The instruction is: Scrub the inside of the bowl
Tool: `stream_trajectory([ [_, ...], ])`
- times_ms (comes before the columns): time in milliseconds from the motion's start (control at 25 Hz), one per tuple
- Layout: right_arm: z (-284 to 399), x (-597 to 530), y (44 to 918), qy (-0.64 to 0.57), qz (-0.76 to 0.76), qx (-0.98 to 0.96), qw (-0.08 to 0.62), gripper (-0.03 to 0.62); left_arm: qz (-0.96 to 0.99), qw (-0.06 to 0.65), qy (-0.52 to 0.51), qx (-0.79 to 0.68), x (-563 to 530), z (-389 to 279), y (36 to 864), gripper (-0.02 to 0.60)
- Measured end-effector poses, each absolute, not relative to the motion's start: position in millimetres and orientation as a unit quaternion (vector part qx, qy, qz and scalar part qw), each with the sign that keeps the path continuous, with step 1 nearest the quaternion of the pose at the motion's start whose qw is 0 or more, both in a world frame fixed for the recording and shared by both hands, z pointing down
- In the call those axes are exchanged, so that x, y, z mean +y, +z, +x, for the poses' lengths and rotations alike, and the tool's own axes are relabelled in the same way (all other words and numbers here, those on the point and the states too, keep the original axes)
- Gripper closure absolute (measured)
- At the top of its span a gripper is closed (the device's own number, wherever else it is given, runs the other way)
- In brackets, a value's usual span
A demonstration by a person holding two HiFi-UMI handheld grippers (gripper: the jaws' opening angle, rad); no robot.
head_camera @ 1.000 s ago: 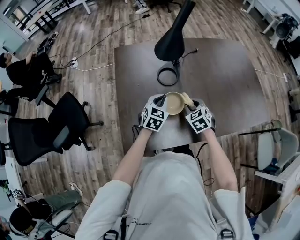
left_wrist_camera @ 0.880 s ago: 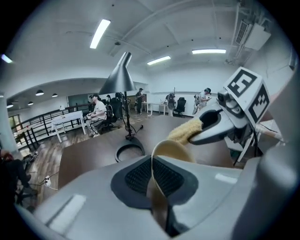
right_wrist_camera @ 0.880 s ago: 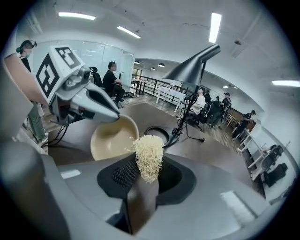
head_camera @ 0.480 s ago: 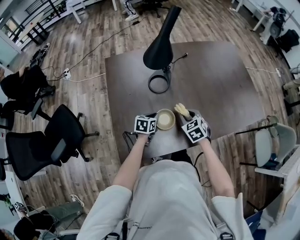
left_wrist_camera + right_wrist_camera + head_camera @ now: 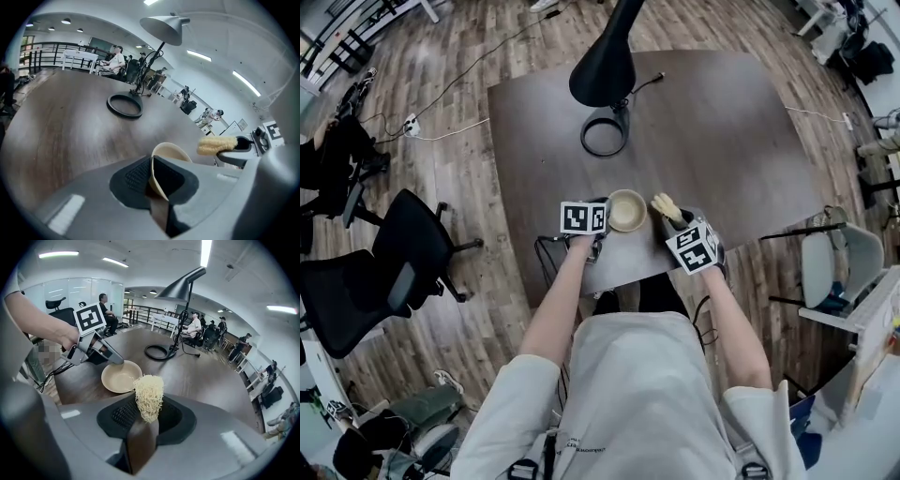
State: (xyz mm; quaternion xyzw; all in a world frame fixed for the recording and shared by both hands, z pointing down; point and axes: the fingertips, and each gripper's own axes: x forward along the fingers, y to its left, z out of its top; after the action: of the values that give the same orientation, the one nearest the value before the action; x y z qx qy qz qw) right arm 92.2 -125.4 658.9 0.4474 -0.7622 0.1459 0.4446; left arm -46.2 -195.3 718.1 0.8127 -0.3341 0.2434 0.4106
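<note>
Overhead look down at a person (image 5: pixel 628 394) in a pale shirt, both arms stretched over a dark wooden table (image 5: pixel 722 141). Near the table's front edge, a shallow tan bowl (image 5: pixel 627 210), upright on the tabletop.

At the bowl's left side, the left gripper (image 5: pixel 606 212). Jaws narrowed right down onto the rim, one pad inside the bowl and one outside, pinching the thin wall between them.

Just right of the bowl, the right gripper (image 5: pixel 677 223). Jaws pressed in on the lower end of a pale yellow, fibrous scrubber (image 5: pixel 664 206). Scrubber sticking up and forward out of the jaws, near the bowl's right rim but apart from it, not inside. Bowl interior plain and smooth in the right gripper view.

Farther back on the table, a black desk lamp (image 5: pixel 605 66) on a ring-shaped base (image 5: pixel 604 137). Around the table, wood-plank floor (image 5: pixel 487 309), black office chairs (image 5: pixel 412 248) to the left, and loose cables (image 5: pixel 441 131). In both gripper views, seated people in the distance.
</note>
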Motion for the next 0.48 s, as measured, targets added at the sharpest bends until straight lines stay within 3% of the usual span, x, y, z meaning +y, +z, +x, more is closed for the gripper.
stream_trajectory([
  [280,93.5,-137.6,657.2,0.155,0.441,-0.777,0.423,0.470,0.811,0.392,0.246,-0.357,-198.8,-50.4,707.9,0.508],
  [480,93.6,-143.5,664.9,0.160,0.419,-0.797,0.404,0.470,0.806,0.311,0.302,-0.402,-186.1,-54.9,685.4,0.508],
])
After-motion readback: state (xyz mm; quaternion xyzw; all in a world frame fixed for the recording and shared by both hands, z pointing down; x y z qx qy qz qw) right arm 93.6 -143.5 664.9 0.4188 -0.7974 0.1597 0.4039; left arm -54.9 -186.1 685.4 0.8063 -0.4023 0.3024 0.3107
